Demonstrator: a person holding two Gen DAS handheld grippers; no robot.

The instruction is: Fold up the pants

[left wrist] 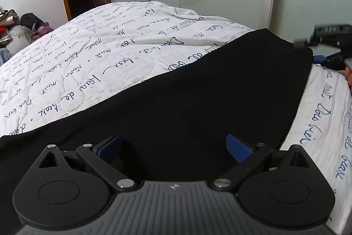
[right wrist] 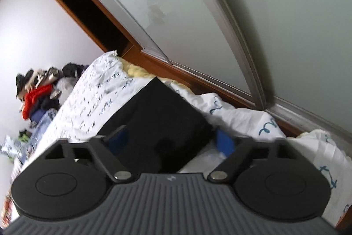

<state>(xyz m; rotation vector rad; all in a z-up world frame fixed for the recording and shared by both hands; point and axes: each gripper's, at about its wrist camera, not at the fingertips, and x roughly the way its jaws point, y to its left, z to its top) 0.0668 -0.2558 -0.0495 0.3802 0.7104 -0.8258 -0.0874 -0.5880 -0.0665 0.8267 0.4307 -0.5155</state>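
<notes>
- The left gripper (left wrist: 173, 147) has its 2 blue-padded fingers (left wrist: 238, 147) spread wide apart, holding nothing, low over the near end of the pants (left wrist: 198, 92).
- The right gripper (right wrist: 170, 140) is likewise spread and holding nothing; its view is tilted and blurred.
- In the left view the right gripper (left wrist: 325, 45) shows at the pants' far right corner, whether touching I cannot tell.
- The black pants lie flat on the bed cover (left wrist: 88, 59), long axis running from near left to far right.
- Judged from this, each gripper is nearer 1 end, so a lengthwise fold looks next.
- The cover bears blue cursive script; "mit" and "de" read, the rest uncertain.
- A small logo (left wrist: 173, 186) on the gripper body is unreadable.
</notes>
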